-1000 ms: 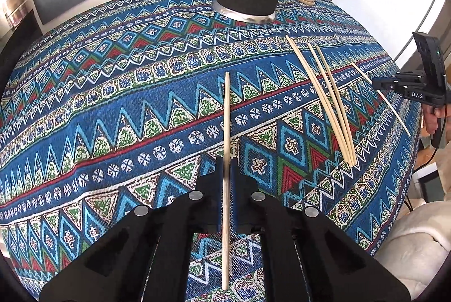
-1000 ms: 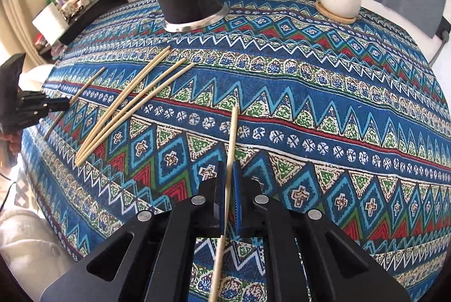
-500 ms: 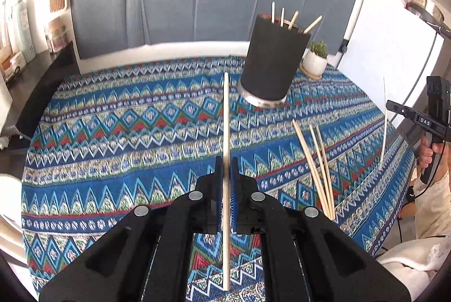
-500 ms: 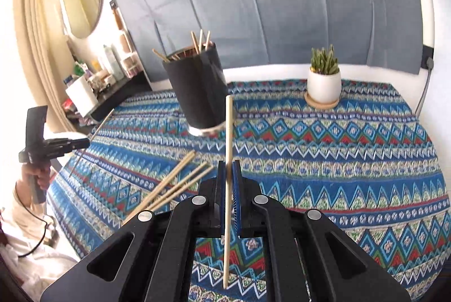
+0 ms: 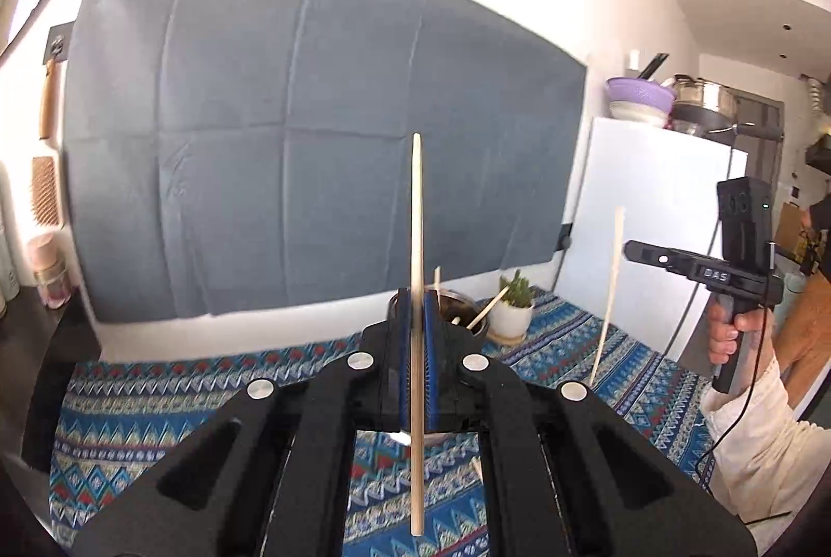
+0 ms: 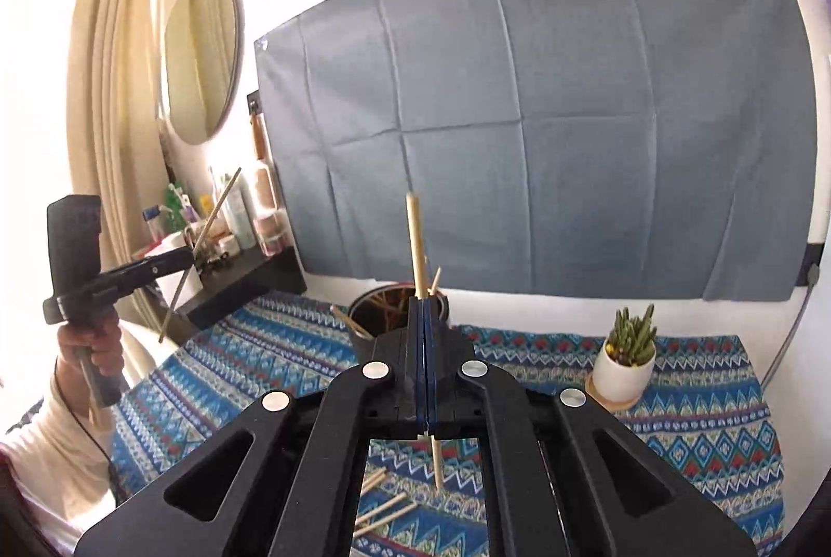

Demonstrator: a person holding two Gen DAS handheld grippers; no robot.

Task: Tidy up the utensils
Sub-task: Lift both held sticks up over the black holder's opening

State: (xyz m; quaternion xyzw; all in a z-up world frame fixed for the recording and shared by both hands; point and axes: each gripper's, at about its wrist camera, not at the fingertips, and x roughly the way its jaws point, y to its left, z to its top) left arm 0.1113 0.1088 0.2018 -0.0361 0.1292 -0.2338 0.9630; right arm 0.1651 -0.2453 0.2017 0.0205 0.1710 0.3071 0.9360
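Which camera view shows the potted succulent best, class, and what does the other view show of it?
The right wrist view: the potted succulent stands whole and unobstructed on its coaster. The left wrist view shows it smaller and farther off, beside the utensil holder.

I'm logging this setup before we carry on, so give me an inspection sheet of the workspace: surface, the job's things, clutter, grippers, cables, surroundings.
Surface: table under a blue patterned cloth.
Job's things: dark cup already holding several sticks; loose sticks lying on the cloth near the front edge.
Clutter: small potted plant on a coaster, right of the cup.
Grippers: left gripper shut on an upright chopstick; right gripper shut on a wooden stick.
Cables: black lead hanging from the right handle.
Surroundings: grey sheet on the wall, round mirror, shelf of bottles, white fridge.
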